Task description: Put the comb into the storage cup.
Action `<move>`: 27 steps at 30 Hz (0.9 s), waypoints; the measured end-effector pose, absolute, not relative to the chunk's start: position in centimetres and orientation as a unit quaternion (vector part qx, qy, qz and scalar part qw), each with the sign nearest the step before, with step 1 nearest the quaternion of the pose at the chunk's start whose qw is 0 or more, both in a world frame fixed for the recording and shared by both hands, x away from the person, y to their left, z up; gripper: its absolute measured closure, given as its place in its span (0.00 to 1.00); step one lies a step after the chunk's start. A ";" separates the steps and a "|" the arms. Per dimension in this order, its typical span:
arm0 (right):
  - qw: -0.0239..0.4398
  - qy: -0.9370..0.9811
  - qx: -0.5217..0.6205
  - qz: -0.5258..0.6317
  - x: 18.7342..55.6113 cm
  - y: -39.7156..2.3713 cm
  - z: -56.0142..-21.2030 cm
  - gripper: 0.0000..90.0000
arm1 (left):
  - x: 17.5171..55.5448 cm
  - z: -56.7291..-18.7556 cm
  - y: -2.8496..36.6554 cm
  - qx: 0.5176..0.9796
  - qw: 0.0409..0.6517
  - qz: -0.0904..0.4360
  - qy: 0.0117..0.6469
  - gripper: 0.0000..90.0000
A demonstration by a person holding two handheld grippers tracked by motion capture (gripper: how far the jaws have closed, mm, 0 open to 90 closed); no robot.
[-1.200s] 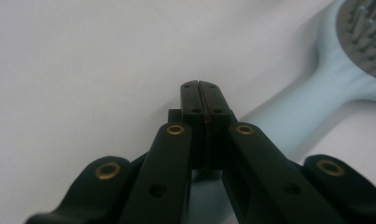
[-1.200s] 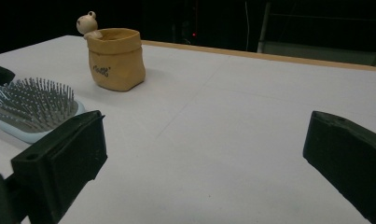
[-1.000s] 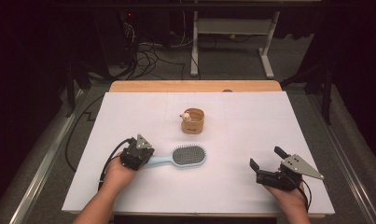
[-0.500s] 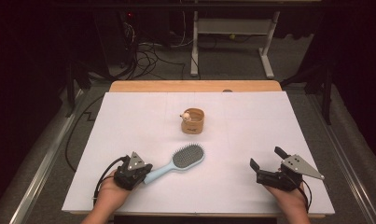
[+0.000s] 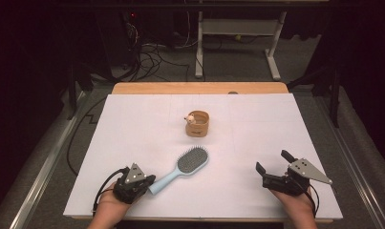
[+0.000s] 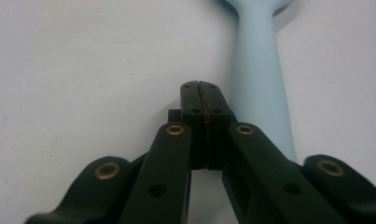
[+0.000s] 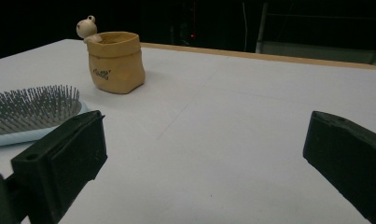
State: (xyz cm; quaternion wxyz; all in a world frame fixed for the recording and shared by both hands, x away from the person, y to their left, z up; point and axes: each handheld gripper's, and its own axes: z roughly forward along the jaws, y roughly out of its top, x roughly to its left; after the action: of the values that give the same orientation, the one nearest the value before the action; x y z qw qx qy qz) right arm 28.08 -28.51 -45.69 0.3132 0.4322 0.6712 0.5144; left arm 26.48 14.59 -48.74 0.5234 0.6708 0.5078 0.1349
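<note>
Obstacles on the white table: hairbrush, lying diagonally just near-left of the tan pot, handle end beside the left gripper. Tan pot: upright, mid-table. Free room: all surface right of the pot, out to the right gripper; also left of and beyond the pot.

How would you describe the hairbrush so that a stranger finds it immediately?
On the white table, look at the near left part, beside the left gripper. The hairbrush lies flat there: pale blue, long handle, grey bristles, unlike the small tan pot behind it.
</note>
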 end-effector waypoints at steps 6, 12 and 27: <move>0.310 0.669 0.436 0.516 28.1 -28.6 -45.8 0.00 | 26.8 -48.4 15.4 0.646 0.545 0.137 0.517 1.00; 0.308 0.667 0.439 0.518 28.1 -28.7 -45.8 0.00 | 27.7 -47.6 17.5 0.592 0.582 0.136 0.541 0.96; 0.308 0.665 0.441 0.518 28.1 -28.8 -45.8 0.00 | 28.0 -46.7 19.7 0.540 0.636 0.142 0.533 0.54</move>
State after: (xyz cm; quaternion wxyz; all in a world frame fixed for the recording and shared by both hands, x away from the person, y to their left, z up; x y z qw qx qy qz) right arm 28.14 -28.79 -45.77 0.3082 0.4411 0.6646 0.5185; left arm 27.98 19.70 -46.65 0.6358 0.5402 0.5327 0.1418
